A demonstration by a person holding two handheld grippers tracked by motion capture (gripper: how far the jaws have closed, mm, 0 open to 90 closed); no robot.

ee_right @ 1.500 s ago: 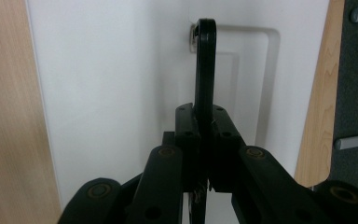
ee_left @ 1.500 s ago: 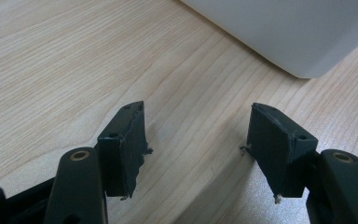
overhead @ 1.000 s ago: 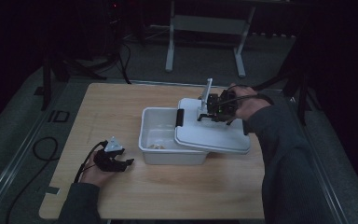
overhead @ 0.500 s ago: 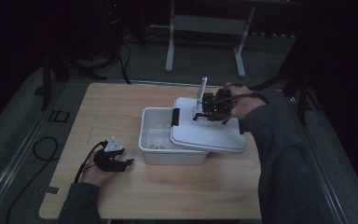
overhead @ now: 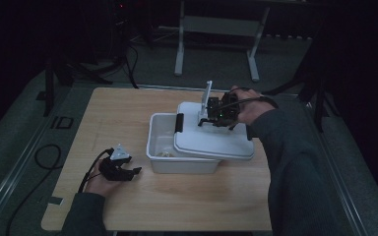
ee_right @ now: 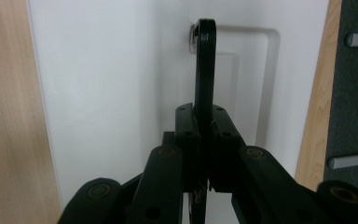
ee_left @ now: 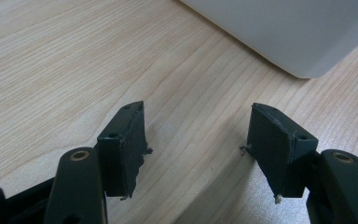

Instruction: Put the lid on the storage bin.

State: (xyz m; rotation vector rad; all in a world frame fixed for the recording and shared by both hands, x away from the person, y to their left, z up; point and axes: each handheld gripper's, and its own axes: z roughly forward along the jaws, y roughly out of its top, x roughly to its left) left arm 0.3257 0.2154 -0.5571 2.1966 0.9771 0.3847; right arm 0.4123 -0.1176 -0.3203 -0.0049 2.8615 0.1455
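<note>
Right gripper [overhead: 210, 118] jaws clamped on the lid's black handle [ee_right: 205, 60] — white lid [overhead: 214, 140] sits skewed across the white bin [overhead: 165, 147], mid-table toward the right edge. Left gripper [overhead: 128, 169] jaws wide, nothing between them, resting on the table [overhead: 128, 113] near the front-left corner.

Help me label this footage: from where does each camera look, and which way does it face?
High view: above the person's side, looking forward and down on the wooden table; both forearms, the left gripper and the right gripper show.
Left gripper view: on the left gripper, looking along its open fingers at the table and a corner of the white bin.
Right gripper view: on the right gripper, looking down on the white lid, its fingers shut on the lid's black handle.
Shared: bin and lid also show in the high view.
</note>
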